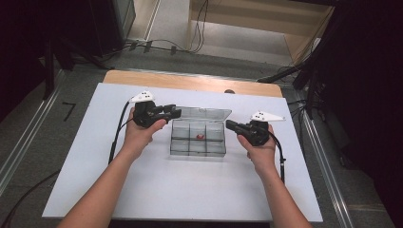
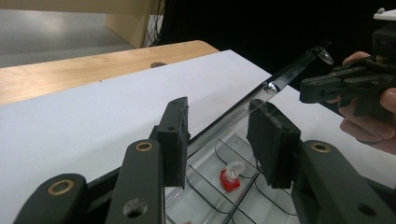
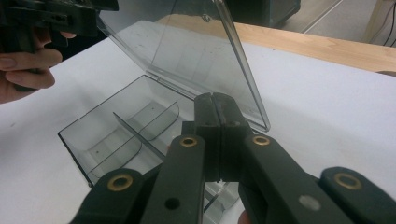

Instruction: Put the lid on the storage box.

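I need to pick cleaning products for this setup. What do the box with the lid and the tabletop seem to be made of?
The box and its raised lid look like clear hard plastic, glossy: the dividers and table show through, and the lid edge catches glare. The tabletop looks like a matte white sheet laid over wood: pale grain shows at the uncovered far edge. The sheet could be paper, board or laminate; I cannot tell.

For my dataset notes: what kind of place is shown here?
Probably a lab or recording workspace, not a home: a white board on a wooden table, loose cables on the floor, and dark stands around it.
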Available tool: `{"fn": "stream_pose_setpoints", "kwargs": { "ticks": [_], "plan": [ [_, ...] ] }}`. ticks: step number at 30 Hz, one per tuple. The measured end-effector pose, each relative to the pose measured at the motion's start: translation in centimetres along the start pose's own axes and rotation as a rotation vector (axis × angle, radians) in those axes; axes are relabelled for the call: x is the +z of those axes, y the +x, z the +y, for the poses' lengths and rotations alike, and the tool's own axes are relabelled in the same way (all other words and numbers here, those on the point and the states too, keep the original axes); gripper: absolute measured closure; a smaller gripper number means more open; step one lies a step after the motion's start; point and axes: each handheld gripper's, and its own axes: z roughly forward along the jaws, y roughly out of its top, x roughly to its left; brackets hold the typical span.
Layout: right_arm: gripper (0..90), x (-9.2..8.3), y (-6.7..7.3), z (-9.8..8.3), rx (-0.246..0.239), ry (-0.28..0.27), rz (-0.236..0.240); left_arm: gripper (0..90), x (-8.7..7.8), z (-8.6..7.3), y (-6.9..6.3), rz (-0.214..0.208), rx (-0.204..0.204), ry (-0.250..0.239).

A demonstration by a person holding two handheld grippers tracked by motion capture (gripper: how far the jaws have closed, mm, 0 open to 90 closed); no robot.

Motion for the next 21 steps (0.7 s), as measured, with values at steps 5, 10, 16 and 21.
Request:
{"fn": "stream_pose_setpoints", "kwargs": {
  "ticks": [5,10,16,21],
  "plan": [
    [88.1,0.1,0.4,0.0,-0.021,0.005,0.001,56.2,-0.1,-0.2,-0.3,-0.002,0.008,0.001],
    [88.1,0.1,0.7,0.0,-0.024,0.008,0.003,54.3,-0.3,-0.5,-0.4,-0.007,0.007,-0.002],
    [88.1,0.2,0.8,-0.1,-0.012,0.01,0.016,52.1,-0.6,-0.7,-0.6,-0.005,0.009,0.002],
    [88.1,0.1,1.0,-0.2,-0.013,-0.001,0.014,48.9,-1.1,-1.0,-0.7,-0.004,0.006,-0.001]
  ]
}}
